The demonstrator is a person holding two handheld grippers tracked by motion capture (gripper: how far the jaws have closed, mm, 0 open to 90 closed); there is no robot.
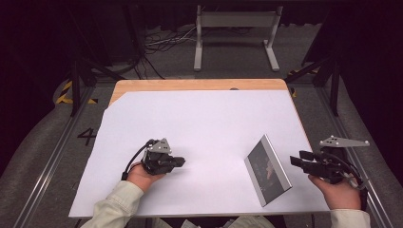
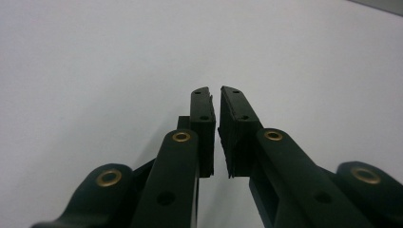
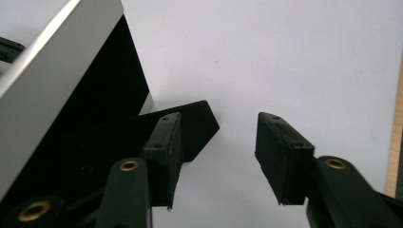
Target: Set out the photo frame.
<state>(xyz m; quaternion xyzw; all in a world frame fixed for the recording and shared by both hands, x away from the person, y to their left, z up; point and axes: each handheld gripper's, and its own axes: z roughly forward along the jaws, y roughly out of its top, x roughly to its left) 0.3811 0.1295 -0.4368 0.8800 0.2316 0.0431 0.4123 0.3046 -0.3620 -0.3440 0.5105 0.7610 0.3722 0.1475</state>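
- Leftmost, on the grey floor beside the table, a dark painted figure "4" (image 1: pixel 87 137) is the one bit of writing that can be read; no brand or label shows on anything else.
- Next, the left gripper (image 1: pixel 180 161) rests low over the white paper sheet (image 1: pixel 199 118) that covers the wooden table (image 1: pixel 190 84). In the left gripper view its black jaws stand narrow, a thin slit between the pads (image 2: pixel 203 118), with nothing between them and bare paper ahead.
- Further right, the flat silver-framed picture frame with a dark glass front (image 1: pixel 267 170) is propped on the paper, leaning back on its black rear stand (image 3: pixel 190 126), well apart from the left gripper and just beside the right one.
- Rightmost, the right gripper (image 1: pixel 295 160) points at the frame's edge from the table's right side. Its jaws stand wide and hold nothing; in the right gripper view the frame's back (image 3: pixel 62 85) and stand lie next to one jaw, not between the two.
- Judged from this, the frame already stands by itself and neither gripper touches it, so the setting-up looks done or nearly so; what may remain is a small straightening or drawing the hands away.
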